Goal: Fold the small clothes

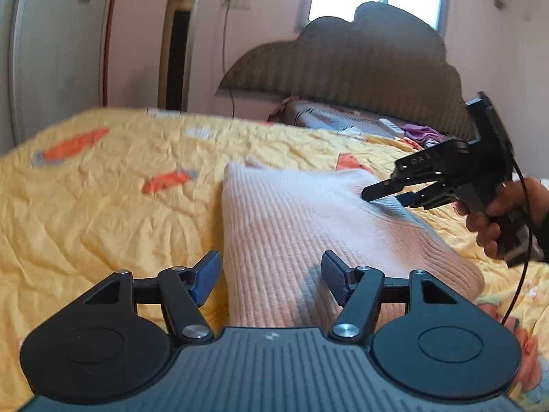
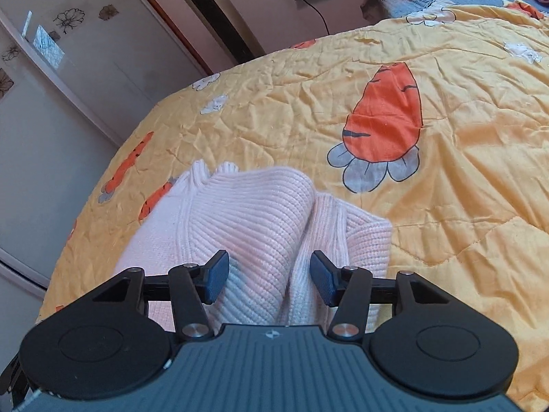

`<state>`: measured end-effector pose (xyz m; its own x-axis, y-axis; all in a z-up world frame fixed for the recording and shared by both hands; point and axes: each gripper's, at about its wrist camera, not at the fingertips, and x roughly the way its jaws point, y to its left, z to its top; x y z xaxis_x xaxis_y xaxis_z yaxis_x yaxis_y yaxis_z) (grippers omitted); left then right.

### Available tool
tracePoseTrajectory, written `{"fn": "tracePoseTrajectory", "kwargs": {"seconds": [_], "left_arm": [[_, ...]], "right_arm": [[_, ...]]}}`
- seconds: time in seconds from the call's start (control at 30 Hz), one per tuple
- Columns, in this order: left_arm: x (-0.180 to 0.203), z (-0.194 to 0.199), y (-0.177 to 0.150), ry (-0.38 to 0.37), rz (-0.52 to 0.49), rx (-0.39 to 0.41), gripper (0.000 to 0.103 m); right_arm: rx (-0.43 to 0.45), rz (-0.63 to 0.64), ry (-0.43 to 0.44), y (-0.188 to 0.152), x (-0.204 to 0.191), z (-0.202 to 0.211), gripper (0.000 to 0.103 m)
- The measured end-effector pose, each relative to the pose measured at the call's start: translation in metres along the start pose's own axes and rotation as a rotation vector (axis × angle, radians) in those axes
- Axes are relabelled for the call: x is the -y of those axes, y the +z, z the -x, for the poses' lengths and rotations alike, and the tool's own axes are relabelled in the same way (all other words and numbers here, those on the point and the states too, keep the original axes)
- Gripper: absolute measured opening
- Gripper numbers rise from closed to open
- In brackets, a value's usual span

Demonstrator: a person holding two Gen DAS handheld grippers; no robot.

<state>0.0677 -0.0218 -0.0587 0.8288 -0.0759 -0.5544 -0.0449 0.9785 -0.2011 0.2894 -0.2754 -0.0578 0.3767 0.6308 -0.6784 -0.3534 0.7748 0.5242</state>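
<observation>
A pale pink ribbed knit garment [image 1: 302, 226] lies folded on the yellow bed cover. My left gripper [image 1: 271, 274] is open just above its near left edge, with nothing pressed between the pads. The right gripper [image 1: 386, 195], held by a hand [image 1: 487, 219], hovers open over the garment's far right side. In the right wrist view the garment [image 2: 254, 226] shows a raised fold running between the open right gripper [image 2: 269, 278], whose pads stand apart from the fabric on both sides.
The yellow quilt with carrot prints [image 2: 387, 116] covers the bed. A padded headboard [image 1: 360, 68], a pillow with a remote [image 1: 391, 127] and purple cloth [image 1: 422, 134] lie at the far end. A wardrobe door [image 2: 85, 68] and a tall air conditioner [image 1: 178, 41] stand beyond the bed's edge.
</observation>
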Motion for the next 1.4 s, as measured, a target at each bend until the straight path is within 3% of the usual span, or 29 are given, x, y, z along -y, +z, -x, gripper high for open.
{"fn": "tracePoseTrajectory", "kwargs": {"seconds": [0.1, 0.13, 0.2, 0.27, 0.33, 0.37, 0.47, 0.5, 0.57, 0.67, 0.77, 0.83, 0.87, 0.93, 1.0, 1.03, 1.1, 1.13, 1.23, 1.3, 1.37, 1.4], "left_arm": [[-0.013, -0.017, 0.004, -0.084, 0.129, -0.042, 0.065], [-0.015, -0.020, 0.004, -0.100, 0.153, -0.055, 0.073], [-0.021, -0.028, 0.006, -0.129, 0.209, -0.072, 0.079], [-0.024, -0.034, 0.006, -0.129, 0.259, -0.088, 0.082], [-0.022, -0.039, 0.008, -0.119, 0.270, -0.094, 0.082], [-0.021, -0.039, 0.008, -0.111, 0.263, -0.095, 0.082], [-0.015, -0.039, 0.013, -0.091, 0.226, -0.093, 0.082], [-0.014, -0.036, 0.015, -0.093, 0.214, -0.089, 0.082], [-0.010, -0.027, 0.023, -0.127, 0.170, -0.076, 0.082], [0.002, -0.013, 0.024, -0.204, 0.074, -0.035, 0.082], [0.017, -0.037, 0.007, -0.135, -0.037, -0.099, 0.085], [0.023, -0.040, -0.002, -0.092, -0.099, -0.085, 0.087], [0.022, -0.035, 0.000, -0.102, -0.093, -0.088, 0.087], [0.011, -0.019, 0.007, -0.140, -0.036, -0.076, 0.087], [-0.007, -0.005, 0.009, -0.136, 0.016, -0.054, 0.088], [-0.015, -0.003, 0.008, -0.132, 0.041, -0.069, 0.088], [-0.034, -0.009, 0.004, -0.151, 0.124, -0.140, 0.088], [-0.042, -0.017, 0.000, -0.161, 0.176, -0.184, 0.088], [-0.051, -0.036, -0.010, -0.257, 0.296, -0.269, 0.087], [-0.049, -0.048, -0.015, -0.325, 0.341, -0.306, 0.088], [-0.043, -0.052, -0.015, -0.314, 0.335, -0.290, 0.087], [-0.040, -0.054, -0.012, -0.303, 0.331, -0.300, 0.087]], "right_arm": [[0.034, 0.031, -0.038, -0.003, -0.007, -0.003, 0.040], [0.050, 0.036, -0.042, -0.002, -0.008, -0.001, 0.040], [0.059, -0.020, -0.007, 0.001, -0.002, 0.003, 0.041], [0.044, -0.080, 0.052, 0.004, 0.007, 0.003, 0.043], [0.014, -0.085, 0.057, 0.003, 0.009, -0.003, 0.043], [0.010, -0.081, 0.055, 0.001, 0.010, -0.006, 0.042], [0.054, -0.057, 0.033, -0.004, 0.006, -0.012, 0.022], [0.067, -0.043, 0.028, -0.005, 0.003, -0.011, 0.020], [0.096, -0.009, 0.027, -0.006, -0.004, -0.004, 0.018], [0.166, -0.024, 0.095, -0.010, 0.002, 0.029, 0.015], [0.150, -0.094, 0.069, -0.021, 0.029, 0.032, 0.015], [0.129, -0.104, 0.042, -0.031, 0.037, 0.018, 0.014], [0.155, -0.121, 0.066, -0.035, 0.037, 0.016, 0.015], [0.173, -0.155, 0.061, -0.038, 0.034, 0.020, 0.030], [0.193, -0.142, 0.041, -0.042, 0.024, 0.035, 0.033], [0.198, -0.127, 0.045, -0.046, 0.019, 0.046, 0.036], [0.196, -0.106, 0.092, -0.058, 0.012, 0.070, 0.057], [0.191, -0.102, 0.123, -0.067, 0.010, 0.080, 0.059], [0.123, -0.106, 0.157, -0.086, 0.006, 0.089, 0.060], [0.067, -0.094, 0.132, -0.095, 0.001, 0.081, 0.059], [0.039, -0.059, 0.091, -0.103, -0.006, 0.073, 0.058], [0.042, -0.053, 0.106, -0.107, -0.009, 0.071, 0.050]]}}
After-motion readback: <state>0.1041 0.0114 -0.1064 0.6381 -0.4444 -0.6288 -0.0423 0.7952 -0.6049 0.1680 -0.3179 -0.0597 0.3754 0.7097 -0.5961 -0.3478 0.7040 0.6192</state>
